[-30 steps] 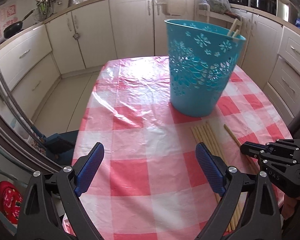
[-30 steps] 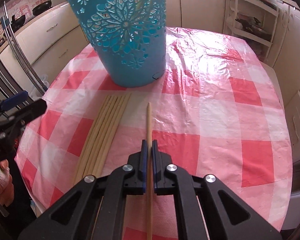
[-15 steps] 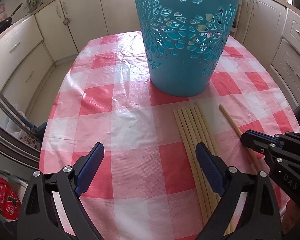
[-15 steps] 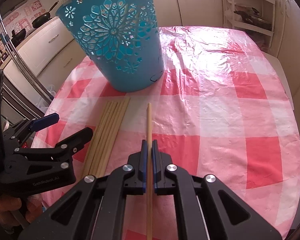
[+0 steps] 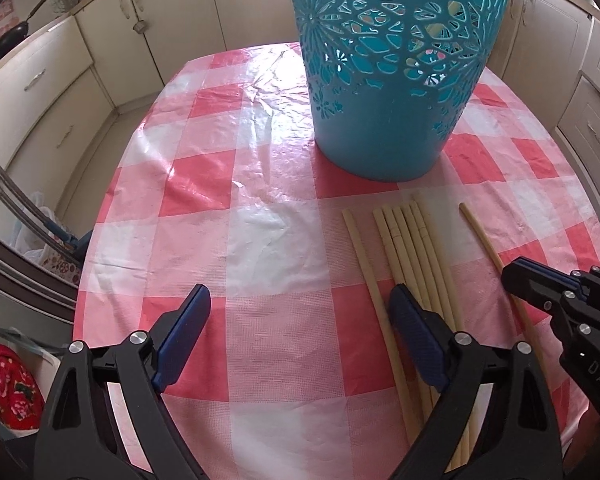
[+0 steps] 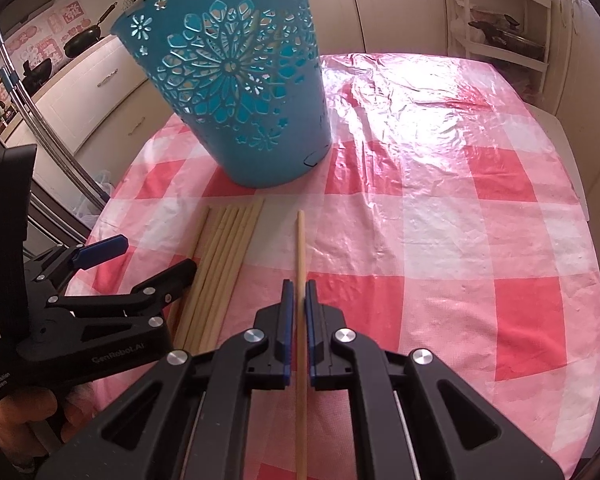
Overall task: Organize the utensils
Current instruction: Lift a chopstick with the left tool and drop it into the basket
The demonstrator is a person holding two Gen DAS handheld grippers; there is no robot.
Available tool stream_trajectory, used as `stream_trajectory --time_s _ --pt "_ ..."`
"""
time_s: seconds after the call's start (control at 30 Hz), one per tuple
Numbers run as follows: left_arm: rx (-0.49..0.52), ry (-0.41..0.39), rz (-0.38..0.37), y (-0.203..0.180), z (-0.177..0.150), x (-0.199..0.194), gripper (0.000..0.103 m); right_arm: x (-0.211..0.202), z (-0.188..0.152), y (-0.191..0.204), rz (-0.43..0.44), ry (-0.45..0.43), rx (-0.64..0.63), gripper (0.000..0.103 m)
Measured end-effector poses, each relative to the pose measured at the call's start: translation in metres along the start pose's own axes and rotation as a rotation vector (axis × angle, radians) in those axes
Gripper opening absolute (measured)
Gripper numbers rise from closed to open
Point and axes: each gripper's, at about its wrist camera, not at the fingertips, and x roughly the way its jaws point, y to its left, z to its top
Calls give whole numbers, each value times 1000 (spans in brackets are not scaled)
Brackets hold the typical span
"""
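A tall turquoise plastic basket with cut-out flower patterns (image 5: 388,80) stands upright on a table covered by a glossy red-and-white checked plastic cloth (image 5: 260,240). Just in front of the basket's base, a row of pale wooden chopsticks (image 5: 416,256) lies flat on the cloth, packed side by side, with 1 stick (image 5: 364,264) lying a little apart on the row's left side in the left wrist view.

The right gripper (image 6: 297,292) is clamped on 1 separate single wooden chopstick (image 6: 300,240), its blue-padded jaws pressed against the stick on both sides. The stick runs forward between them toward the basket, and its far tip stops short of the basket's base. This stick lies near the row but apart from it.

The left gripper (image 5: 300,312) has its jaws wide apart and closing, with only bare checked cloth between them. Its right finger (image 5: 414,336) sits over the lone stick and the left edge of the row; whether it touches them cannot be told. In the right wrist view, a hand (image 6: 24,412) grips the left gripper's handle.

Cream kitchen cabinets (image 5: 52,92) surround the table.
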Motion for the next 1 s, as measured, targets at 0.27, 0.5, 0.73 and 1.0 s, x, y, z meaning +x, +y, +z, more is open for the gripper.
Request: stream_trajectory --time_s 0.27,0.5,0.73,1.0 --pt "44 -6 -89 -11 7 -1 20 5 3 3 -32 -11 -22 7" --pt "19 37 -160 -1 6 -8 4 7 3 3 -34 -21 -38 7" --pt "-30 5 -180 28 6 -46 4 7 1 4 -41 -31 -56 7" --pt "-48 -176 -242 40 35 -137 4 6 -2 8 -57 -44 -69 7"
